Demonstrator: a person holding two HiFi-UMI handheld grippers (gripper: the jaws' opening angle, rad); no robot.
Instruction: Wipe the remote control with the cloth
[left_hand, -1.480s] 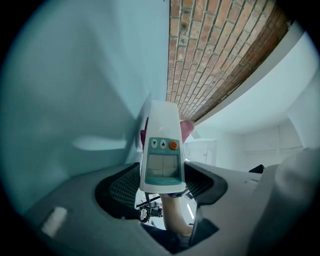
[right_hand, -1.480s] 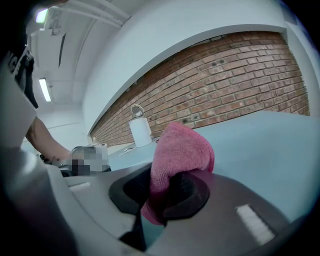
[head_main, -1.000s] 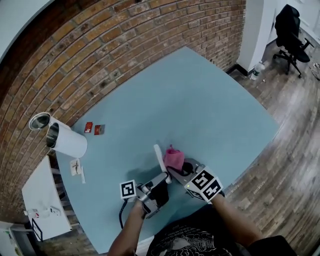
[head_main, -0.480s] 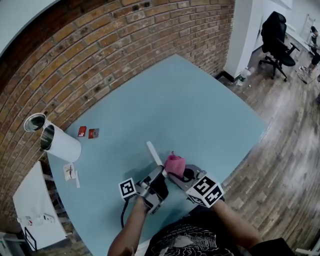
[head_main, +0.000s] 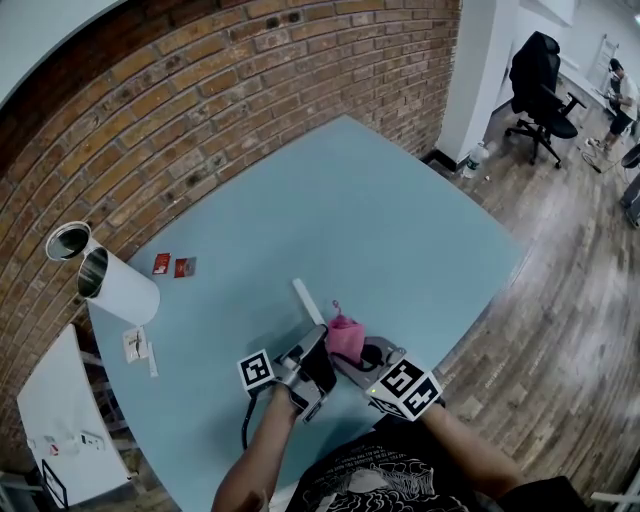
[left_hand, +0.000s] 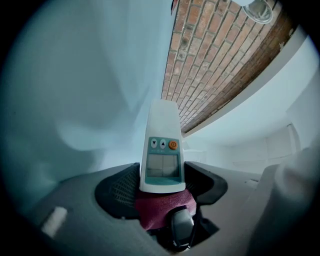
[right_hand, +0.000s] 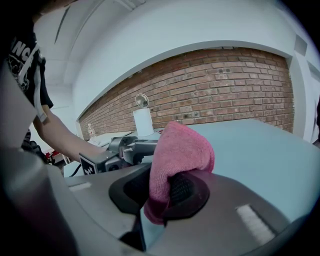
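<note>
Jaws clamped: left gripper (left_hand: 161, 186) on remote control (left_hand: 161, 150), right gripper (right_hand: 160, 192) on cloth (right_hand: 182, 150); white cylinder (head_main: 122, 285) well apart

Left hand-held gripper (left_hand: 161, 189) clamped on remote control (left_hand: 161, 150), right hand-held gripper (right_hand: 161, 192) clamped on cloth (right_hand: 181, 150). My forearms converge, jaw ends close together.

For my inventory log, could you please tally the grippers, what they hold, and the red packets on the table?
Grippers: 2 (left gripper, right gripper)
Remote: 1
Cloth: 1
Red packets: 2
Total: 6
</note>
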